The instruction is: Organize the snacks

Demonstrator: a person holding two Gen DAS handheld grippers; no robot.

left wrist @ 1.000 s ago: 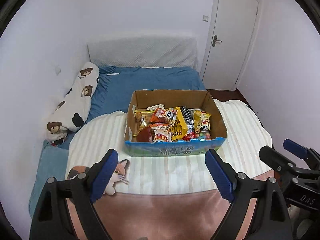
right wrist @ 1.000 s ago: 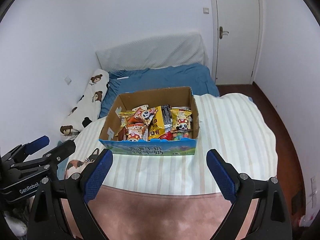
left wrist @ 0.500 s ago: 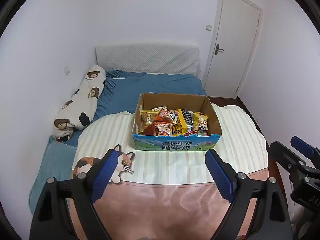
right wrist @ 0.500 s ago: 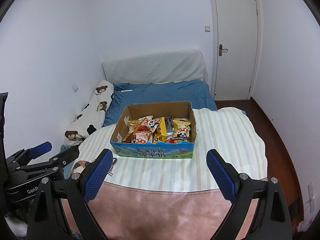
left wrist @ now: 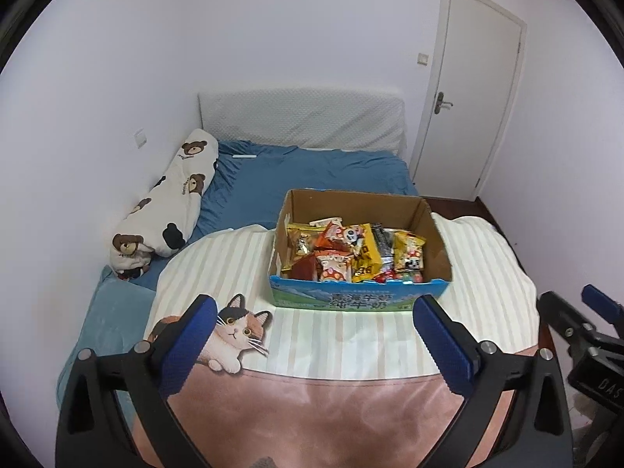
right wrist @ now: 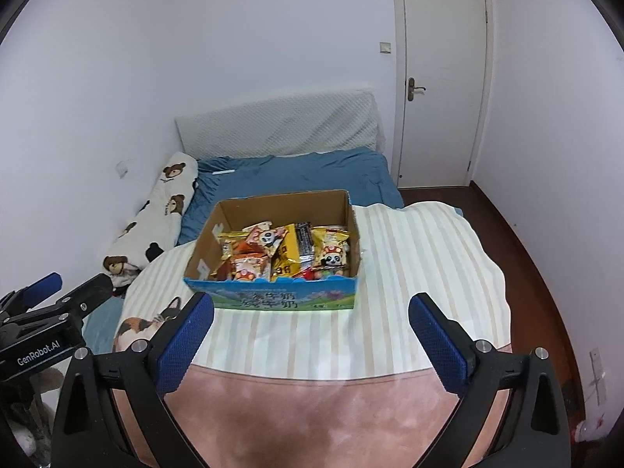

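Change since earlier: both grippers are pulling back and rising from the cardboard box [left wrist: 360,249], which is showing smaller and farther off than a second ago, with more wall and door in sight.
Bolster: a white bear-print bolster [left wrist: 165,202] is lying along the left wall on the blue bed sheet [left wrist: 312,175].
Cat print: a calico cat picture [left wrist: 234,331] is sitting on the striped blanket [left wrist: 218,273], just beside the left gripper's left pad.
Left gripper: the left gripper [left wrist: 314,337] is hovering over the blanket with its blue pads spread wide, released, holding nothing.
Box position: the box is resting on the striped blanket ahead of both grippers, well apart from the fingertips, falling between the two pads in each wrist view.
Snacks: the snack packets [left wrist: 353,251] are lying jumbled inside the box, yellow, orange and red, some with panda faces.
Right gripper: the right gripper [right wrist: 312,331] is hanging likewise released and empty, its pads wide apart, the box [right wrist: 279,249] straight ahead between them.
Door: a white door [right wrist: 440,78] is standing closed at the far right.
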